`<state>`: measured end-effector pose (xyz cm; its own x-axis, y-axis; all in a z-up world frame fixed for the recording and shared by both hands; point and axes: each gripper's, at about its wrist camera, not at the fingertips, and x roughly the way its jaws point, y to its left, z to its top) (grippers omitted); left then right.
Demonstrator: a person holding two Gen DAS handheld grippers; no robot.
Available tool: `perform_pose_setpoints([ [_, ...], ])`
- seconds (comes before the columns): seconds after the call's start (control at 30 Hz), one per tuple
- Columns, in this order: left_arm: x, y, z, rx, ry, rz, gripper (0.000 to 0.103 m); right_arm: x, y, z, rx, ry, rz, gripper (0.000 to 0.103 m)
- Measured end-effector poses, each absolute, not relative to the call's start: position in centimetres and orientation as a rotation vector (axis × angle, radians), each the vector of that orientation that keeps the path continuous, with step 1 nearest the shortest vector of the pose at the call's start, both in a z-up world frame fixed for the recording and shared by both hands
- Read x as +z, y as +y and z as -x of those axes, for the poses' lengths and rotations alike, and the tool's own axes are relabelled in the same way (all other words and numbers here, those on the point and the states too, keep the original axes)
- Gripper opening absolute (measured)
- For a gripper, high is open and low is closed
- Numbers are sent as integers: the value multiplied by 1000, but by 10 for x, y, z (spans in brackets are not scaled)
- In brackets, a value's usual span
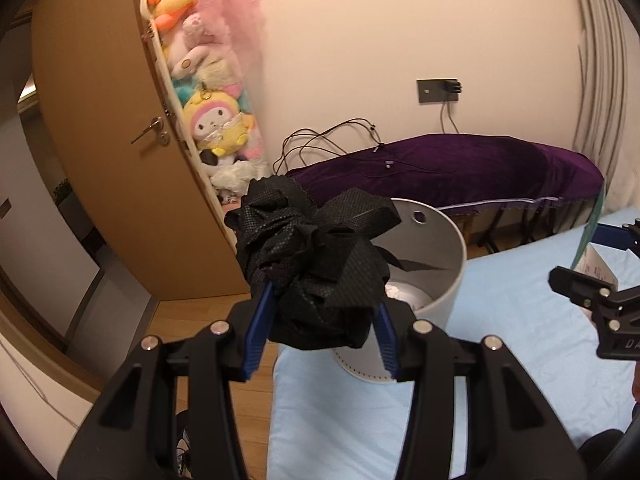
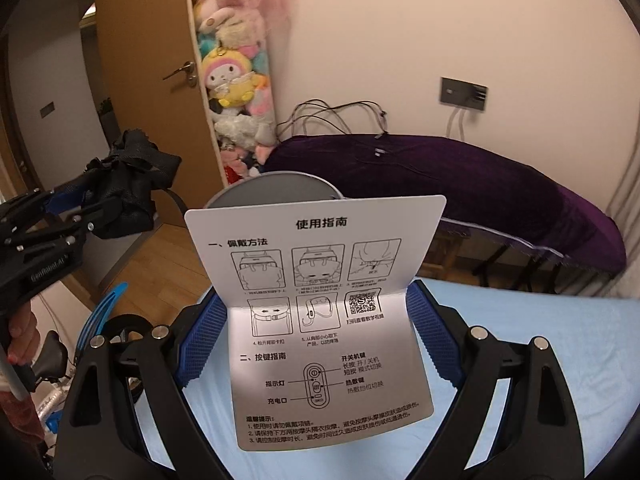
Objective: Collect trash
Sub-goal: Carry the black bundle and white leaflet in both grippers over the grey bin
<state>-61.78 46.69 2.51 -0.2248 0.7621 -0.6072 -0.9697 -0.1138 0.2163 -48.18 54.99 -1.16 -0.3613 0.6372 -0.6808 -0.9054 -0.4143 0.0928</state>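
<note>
My left gripper (image 1: 322,296) is shut on a crumpled black fabric bag (image 1: 316,256), held in the air just in front of the rim of a grey cylindrical bin (image 1: 440,280). The bin stands on the light blue bed and holds some white scraps and a black strip. My right gripper (image 2: 316,304) is shut on a white folded instruction sheet (image 2: 320,312), held upright before the bin (image 2: 276,188). The left gripper with the bag (image 2: 128,188) shows at the left of the right wrist view. The right gripper (image 1: 592,292) shows at the right edge of the left wrist view.
The light blue bed (image 1: 500,360) fills the foreground. A purple-covered low table (image 1: 460,172) with cables stands behind the bin. A hanging net of plush toys (image 1: 212,120) is beside a wooden door (image 1: 100,120). Wooden floor (image 1: 192,328) lies left.
</note>
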Motion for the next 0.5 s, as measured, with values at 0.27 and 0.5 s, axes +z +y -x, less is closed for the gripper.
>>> perform_pose_setpoints([
  [0.27, 30, 495, 636, 1700, 687, 457, 47, 15, 602, 537, 1953, 551, 728, 85],
  [0.5, 47, 517, 640, 1715, 683, 453, 51, 30, 648, 555, 1921, 591, 751, 86],
])
